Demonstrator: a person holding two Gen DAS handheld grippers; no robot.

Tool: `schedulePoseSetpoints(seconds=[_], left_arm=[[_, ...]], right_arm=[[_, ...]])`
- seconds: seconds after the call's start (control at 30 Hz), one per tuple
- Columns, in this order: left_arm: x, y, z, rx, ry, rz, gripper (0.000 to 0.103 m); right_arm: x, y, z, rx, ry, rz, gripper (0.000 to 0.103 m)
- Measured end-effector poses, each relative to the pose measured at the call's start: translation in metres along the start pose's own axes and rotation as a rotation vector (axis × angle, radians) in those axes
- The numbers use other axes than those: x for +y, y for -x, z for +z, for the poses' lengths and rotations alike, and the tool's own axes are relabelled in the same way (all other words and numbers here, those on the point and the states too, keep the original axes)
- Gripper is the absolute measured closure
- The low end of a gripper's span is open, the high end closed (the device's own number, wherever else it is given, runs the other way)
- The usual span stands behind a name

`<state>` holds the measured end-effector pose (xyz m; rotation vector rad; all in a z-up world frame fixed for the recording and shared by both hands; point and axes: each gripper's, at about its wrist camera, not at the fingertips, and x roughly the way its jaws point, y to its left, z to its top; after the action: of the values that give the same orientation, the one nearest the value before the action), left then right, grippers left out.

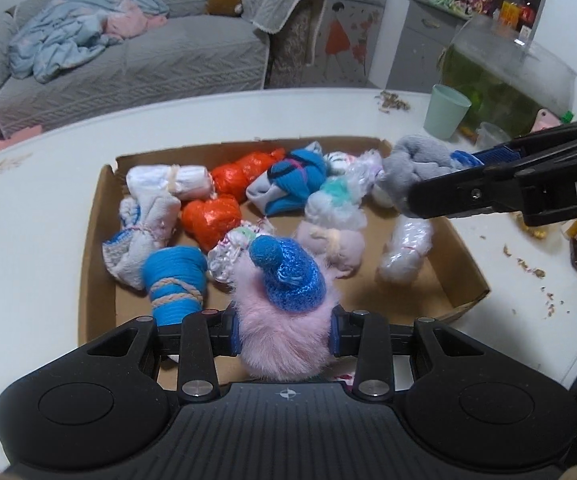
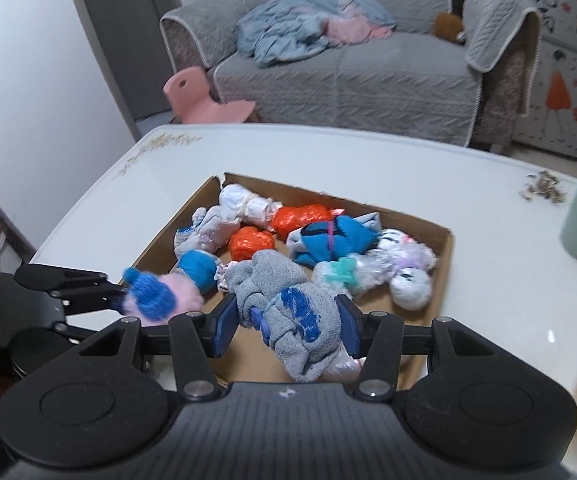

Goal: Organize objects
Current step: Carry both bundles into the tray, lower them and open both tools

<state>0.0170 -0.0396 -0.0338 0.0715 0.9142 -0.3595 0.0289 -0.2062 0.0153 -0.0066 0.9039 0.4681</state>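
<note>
Beyond my white table [image 2: 488, 216] I see a grey sofa [image 2: 360, 76] with a crumpled blue-and-pink blanket [image 2: 308, 28] heaped on it and a brown plush toy [image 2: 448, 26] in its corner. A pink child's chair [image 2: 204, 98] lies tipped beside it. A mint-green cup [image 1: 446, 110] stands near a fish tank [image 1: 504, 72], with scattered seed husks [image 1: 392, 101] nearby.

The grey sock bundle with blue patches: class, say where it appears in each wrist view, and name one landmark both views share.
Left wrist view: the grey sock bundle sits at the right, above the box's far right corner, held by the right gripper.
Right wrist view: bottom centre, between the fingers.
Shared landmark: the cardboard box.
</note>
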Motion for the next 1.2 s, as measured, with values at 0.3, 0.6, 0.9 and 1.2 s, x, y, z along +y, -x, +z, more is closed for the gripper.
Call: schedulePoseSetpoints(seconds=[0.3, 0.6, 0.9, 1.2], left_arm=[[0.019, -0.031, -0.010, 0.080, 0.011, 0.024, 0.059], [0.040, -0.043, -0.015, 0.115, 0.029, 0.125, 0.059], [0.041, -0.046, -0.009, 0.113, 0.022, 0.130, 0.059], [0.037, -0.056, -0.002, 0.104, 0.023, 0.141, 0.057]], right_arm=[[0.000, -0.052, 0.011, 0.126, 0.002, 0.092, 0.055], [0.012, -0.092, 0.016, 0.204, 0.040, 0.129, 0.055], [0.022, -0.115, 0.013, 0.255, 0.082, 0.154, 0.055], [0.013, -0.130, 0.023, 0.202, 0.063, 0.137, 0.055]])
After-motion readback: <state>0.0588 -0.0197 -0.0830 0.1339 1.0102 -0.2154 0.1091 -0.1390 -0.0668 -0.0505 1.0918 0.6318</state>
